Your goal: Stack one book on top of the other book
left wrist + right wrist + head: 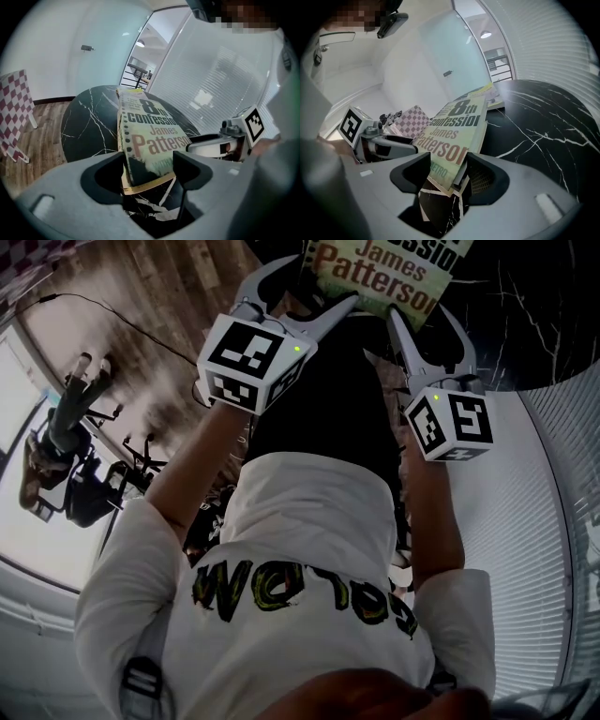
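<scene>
A round black marble worktop (pixel 543 122) spreads under a person in a white printed shirt (pixel 300 559) who leans in with a claw in each hand. Between the two claws hangs a paperback (pixel 145 136), the title "8th Confession" and the name James Patterson legible on its cover, its near end raised and tilted above the dark stone. The left claw (pixel 147 164) stands wide and is clamped on the book's near left corner; the right claw (pixel 447 171), equally wide, bites the near right corner, pads against cover and back. At the paperback's far end a second book (pixel 494 99) lies flat on the worktop; whether the two touch cannot be told. Wood flooring (pixel 178 296) shows beyond the stone's rim.
</scene>
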